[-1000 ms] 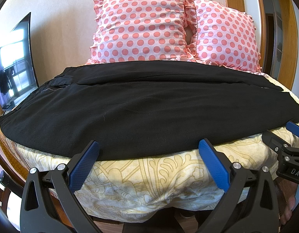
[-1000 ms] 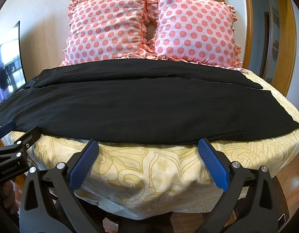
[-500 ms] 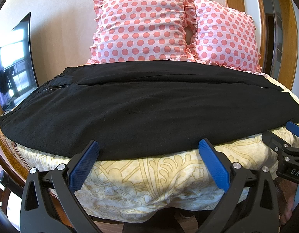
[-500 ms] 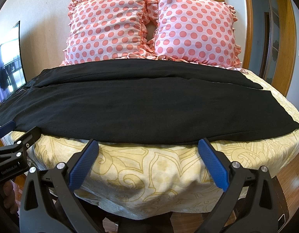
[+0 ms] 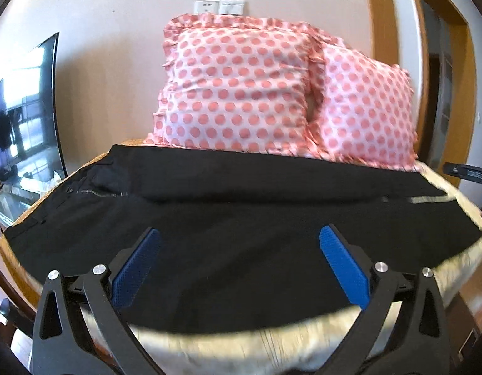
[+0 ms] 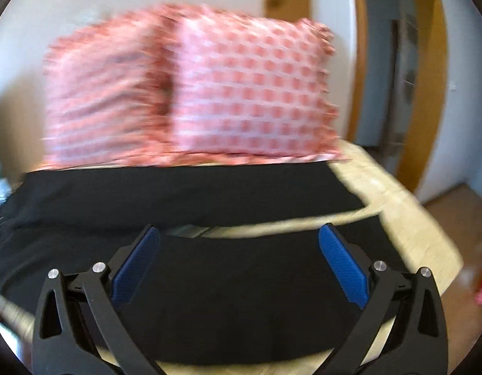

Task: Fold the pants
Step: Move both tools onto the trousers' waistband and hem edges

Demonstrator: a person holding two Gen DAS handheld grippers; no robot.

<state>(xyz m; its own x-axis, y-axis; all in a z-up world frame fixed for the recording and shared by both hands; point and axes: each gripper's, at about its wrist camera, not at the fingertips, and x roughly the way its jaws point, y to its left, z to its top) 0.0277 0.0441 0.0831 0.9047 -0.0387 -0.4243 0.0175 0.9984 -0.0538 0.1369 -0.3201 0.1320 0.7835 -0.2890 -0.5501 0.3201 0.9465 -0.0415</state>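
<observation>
Black pants (image 5: 241, 218) lie spread flat across the bed, waist with zipper at the left, leg ends at the right. In the right wrist view the pants (image 6: 209, 275) show both legs with a strip of sheet between them near the hems. My left gripper (image 5: 239, 265) is open and empty, its blue pads over the near edge of the pants. My right gripper (image 6: 238, 262) is open and empty over the near leg by the hem end. Part of the right gripper (image 5: 469, 173) shows at the right edge of the left wrist view.
Two pink polka-dot pillows (image 5: 238, 90) stand against the wall behind the pants. A yellow patterned sheet (image 5: 241, 347) covers the bed (image 6: 406, 218). A television (image 5: 25, 118) stands at the left. A wooden door frame (image 6: 441, 78) and wood floor lie at the right.
Both grippers have moved forward and up over the pants. The right gripper has swung toward the right hem end; its view is blurred by motion. Both stay open.
</observation>
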